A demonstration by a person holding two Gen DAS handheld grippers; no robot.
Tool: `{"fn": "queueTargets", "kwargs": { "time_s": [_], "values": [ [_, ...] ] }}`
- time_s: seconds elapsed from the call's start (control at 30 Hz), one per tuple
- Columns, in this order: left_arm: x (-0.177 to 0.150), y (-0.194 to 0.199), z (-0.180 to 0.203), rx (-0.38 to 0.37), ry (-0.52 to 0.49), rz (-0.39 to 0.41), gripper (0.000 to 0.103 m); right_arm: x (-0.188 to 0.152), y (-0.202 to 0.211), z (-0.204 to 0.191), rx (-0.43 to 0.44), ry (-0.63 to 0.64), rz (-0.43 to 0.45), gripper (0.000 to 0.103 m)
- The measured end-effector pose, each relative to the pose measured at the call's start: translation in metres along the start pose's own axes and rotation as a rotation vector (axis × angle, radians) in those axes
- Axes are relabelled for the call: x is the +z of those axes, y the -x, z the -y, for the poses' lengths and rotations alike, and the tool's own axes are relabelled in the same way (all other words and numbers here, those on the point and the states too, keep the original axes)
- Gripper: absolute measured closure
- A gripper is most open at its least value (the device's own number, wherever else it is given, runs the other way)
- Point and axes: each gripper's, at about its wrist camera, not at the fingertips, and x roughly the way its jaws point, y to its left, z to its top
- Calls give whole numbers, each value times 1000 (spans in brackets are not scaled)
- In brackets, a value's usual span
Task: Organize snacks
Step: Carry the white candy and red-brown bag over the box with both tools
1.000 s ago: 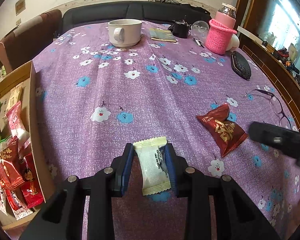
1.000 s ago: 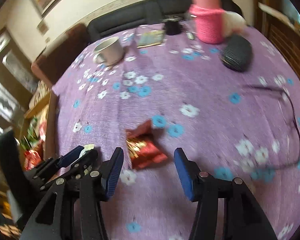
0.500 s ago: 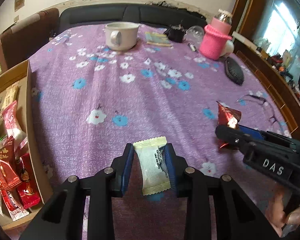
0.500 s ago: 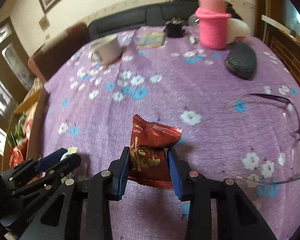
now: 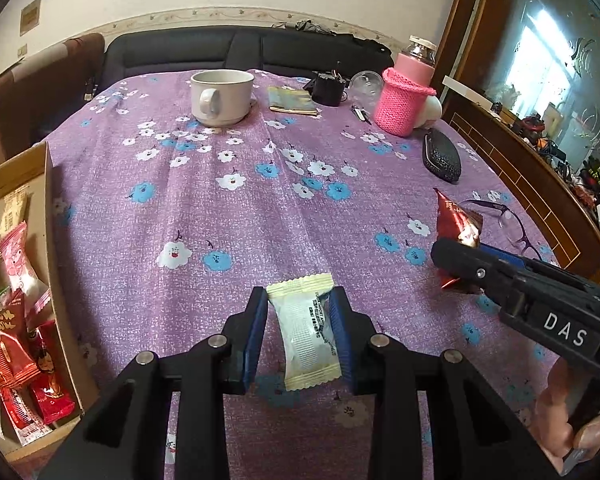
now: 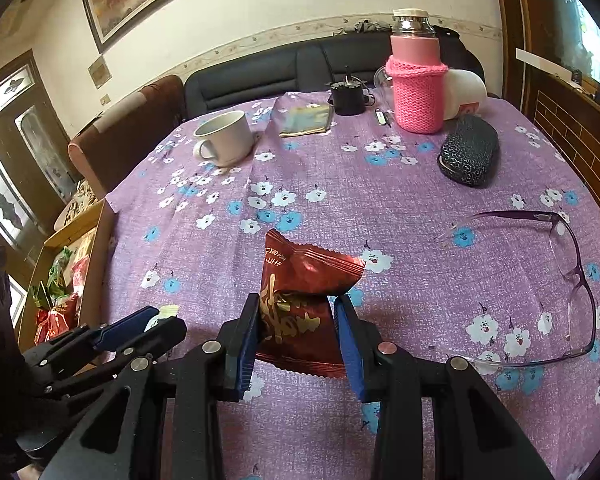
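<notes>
Red packet (image 6: 300,300) clenched in right jaws — white packet (image 5: 306,330) in left jaws.

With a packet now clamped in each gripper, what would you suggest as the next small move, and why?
Probably carry both packets over to the cardboard box at the table's edge. The left gripper is shut on the white snack packet and the right gripper on the red snack packet, and the box already holds similar snacks. No loose packet shows on the tablecloth.

Even indoor light; sharp focus; window glare; fisheye-bent, dark corners.
</notes>
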Motion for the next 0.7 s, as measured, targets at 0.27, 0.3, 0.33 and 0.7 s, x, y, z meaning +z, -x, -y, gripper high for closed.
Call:
{"fn": "queueTargets", "kwargs": {
  "time_s": [0.27, 0.3, 0.33, 0.7],
  "values": [
    [0, 5, 4, 17, -20, 30, 72, -3, -1, -9, -15, 35, 13, 63],
    [1, 5, 4, 19, -20, 31, 72, -4, -1, -10, -16, 40, 14, 63],
    [1, 6, 4, 21, -20, 32, 72, -4, -1, -10, -19, 42, 15, 63],
    [3, 7, 2, 35, -11, 43, 72, -2, -1, -7, -16, 24, 24, 63]
  ]
}}
